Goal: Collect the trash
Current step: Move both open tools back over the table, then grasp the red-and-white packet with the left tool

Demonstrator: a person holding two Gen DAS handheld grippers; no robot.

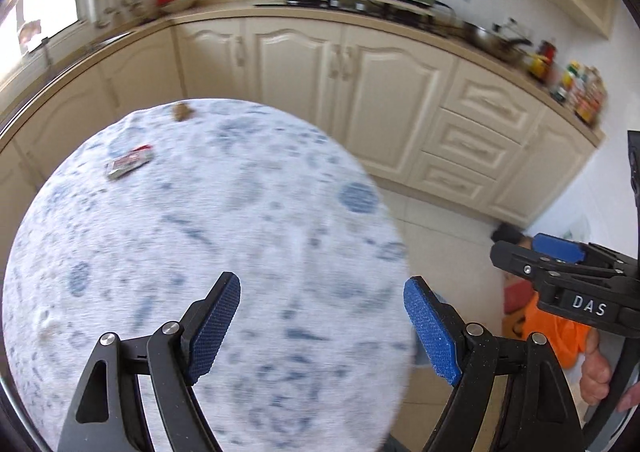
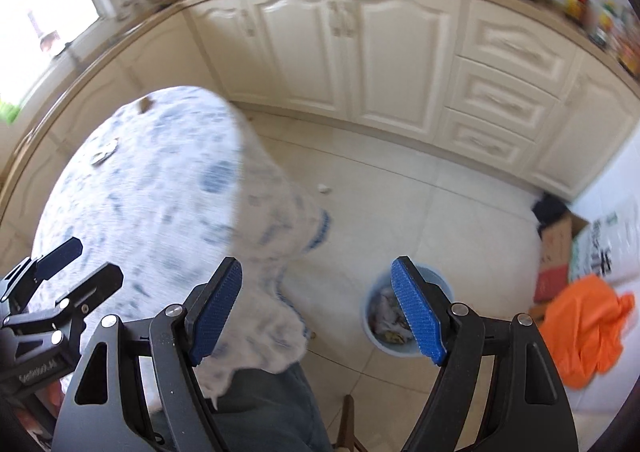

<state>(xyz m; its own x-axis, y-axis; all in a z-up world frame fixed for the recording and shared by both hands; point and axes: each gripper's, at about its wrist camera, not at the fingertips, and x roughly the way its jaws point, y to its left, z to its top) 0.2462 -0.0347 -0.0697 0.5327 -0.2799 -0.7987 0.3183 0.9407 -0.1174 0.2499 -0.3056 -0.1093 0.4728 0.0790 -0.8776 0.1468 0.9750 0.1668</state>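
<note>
**Both grippers empty, trash left on the table**

L gripper [image 1: 322,326] jaws spread wide, nothing btwn them, over the near part of the round table [image 1: 248,236] w/ its blue-patterned cloth; R gripper [image 2: 318,308] same, released, empty, hanging above the floor beside the table edge. Blue bin [image 2: 400,316] on the floor beneath the R jaws already has crumpled stuff in it, so some collecting looks done; left to get: a red-and-silver wrapper [image 1: 130,162] at the far side of the table, a brown scrap [image 1: 182,111] near the far rim, a small white bit [image 2: 323,188] on the floor tiles. Around: cream cabinets [image 1: 360,92], orange bag [image 2: 584,328] and a cardboard box [image 2: 556,248] by the wall; the draped cloth hangs close to the bin, may snag; view is blurred.
</note>
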